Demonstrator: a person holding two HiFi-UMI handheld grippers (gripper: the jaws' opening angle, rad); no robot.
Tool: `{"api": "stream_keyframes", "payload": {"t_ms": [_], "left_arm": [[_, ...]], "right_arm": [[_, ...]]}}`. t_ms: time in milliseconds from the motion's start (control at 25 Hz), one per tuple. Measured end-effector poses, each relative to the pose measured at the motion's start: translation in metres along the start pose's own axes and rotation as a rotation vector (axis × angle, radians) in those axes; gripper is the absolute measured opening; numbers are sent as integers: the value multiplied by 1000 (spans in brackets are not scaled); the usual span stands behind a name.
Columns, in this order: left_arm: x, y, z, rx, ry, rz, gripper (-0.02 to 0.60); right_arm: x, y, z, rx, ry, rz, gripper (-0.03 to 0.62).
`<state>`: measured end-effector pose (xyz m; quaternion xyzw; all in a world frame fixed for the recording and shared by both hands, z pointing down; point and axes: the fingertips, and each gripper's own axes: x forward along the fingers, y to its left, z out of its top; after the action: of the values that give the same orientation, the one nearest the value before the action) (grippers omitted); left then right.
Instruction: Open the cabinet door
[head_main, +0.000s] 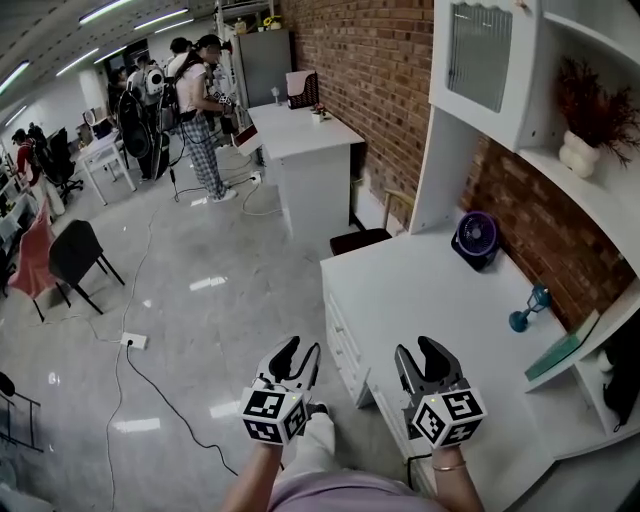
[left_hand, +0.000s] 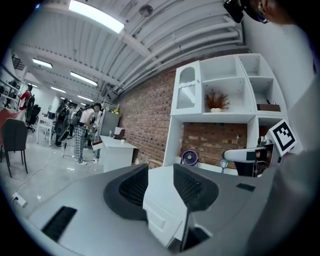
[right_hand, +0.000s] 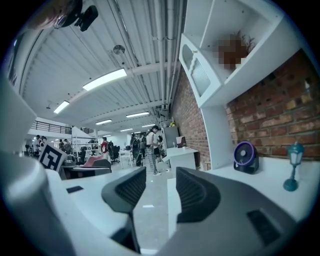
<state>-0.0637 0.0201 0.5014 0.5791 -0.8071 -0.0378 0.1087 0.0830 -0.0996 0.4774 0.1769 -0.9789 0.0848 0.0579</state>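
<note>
At upper right, the cabinet door stands shut and untouched, while the left claw and right claw, both wide and empty, hang at lower centre, well apart from it: opening not yet begun.

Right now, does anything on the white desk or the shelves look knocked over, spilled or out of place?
Nothing stands out. On the desk the purple fan and the small blue lamp stand upright, the vase above them does too, and the cabinet door is shut. No spill shows.
</note>
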Motion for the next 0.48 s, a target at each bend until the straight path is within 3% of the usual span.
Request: {"api": "stream_keyframes", "payload": {"t_ms": [480], "left_arm": [[146, 56, 45, 25, 13, -158, 143]], "right_arm": [[99, -76, 58, -43, -47, -192, 179]]}}
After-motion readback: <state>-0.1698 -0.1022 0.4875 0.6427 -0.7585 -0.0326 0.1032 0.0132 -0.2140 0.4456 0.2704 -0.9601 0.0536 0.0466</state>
